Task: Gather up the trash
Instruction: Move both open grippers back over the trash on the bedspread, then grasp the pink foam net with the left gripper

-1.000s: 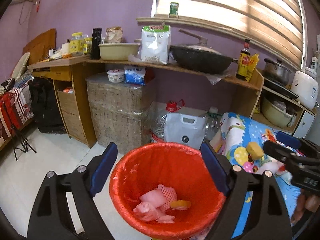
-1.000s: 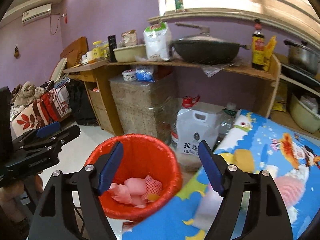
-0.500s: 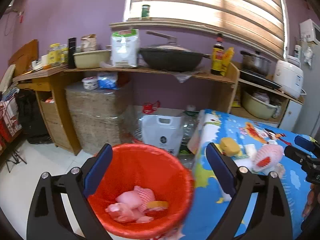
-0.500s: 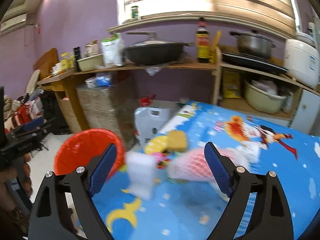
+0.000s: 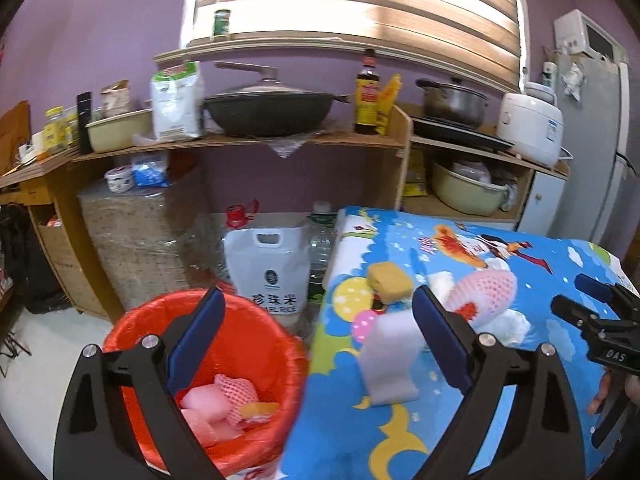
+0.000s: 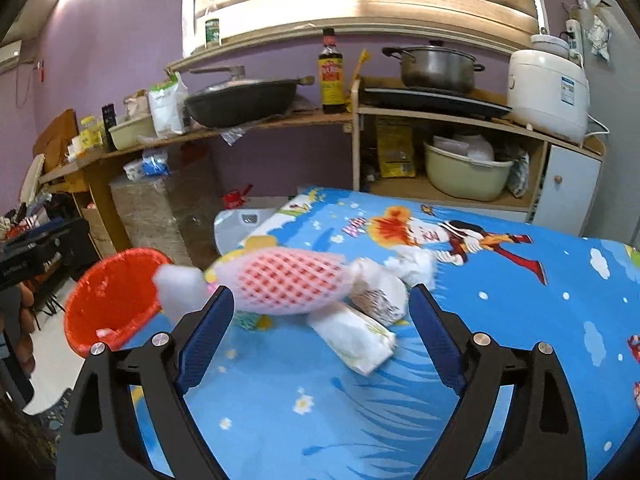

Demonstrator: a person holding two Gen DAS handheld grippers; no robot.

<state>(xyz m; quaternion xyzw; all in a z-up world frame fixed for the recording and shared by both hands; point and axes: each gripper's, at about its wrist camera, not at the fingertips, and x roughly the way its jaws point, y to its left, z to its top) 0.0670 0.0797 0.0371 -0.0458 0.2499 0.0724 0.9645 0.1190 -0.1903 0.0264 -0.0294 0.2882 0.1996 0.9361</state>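
**Both grippers empty, table trash waits beside the bin**

At far left, the red-lined trash bin (image 5: 208,364) already holds pink foam scraps. Your left gripper (image 5: 316,344) hovers wide open and empty over the bin's rim and the table edge; take the grey foam strip (image 5: 390,356) squarely. Right of it, the pink foam net (image 6: 288,282) lies just beyond your right gripper (image 6: 322,336), also spread and empty. Close on the net's middle, clear of the white wrappers (image 6: 356,340) touching it.
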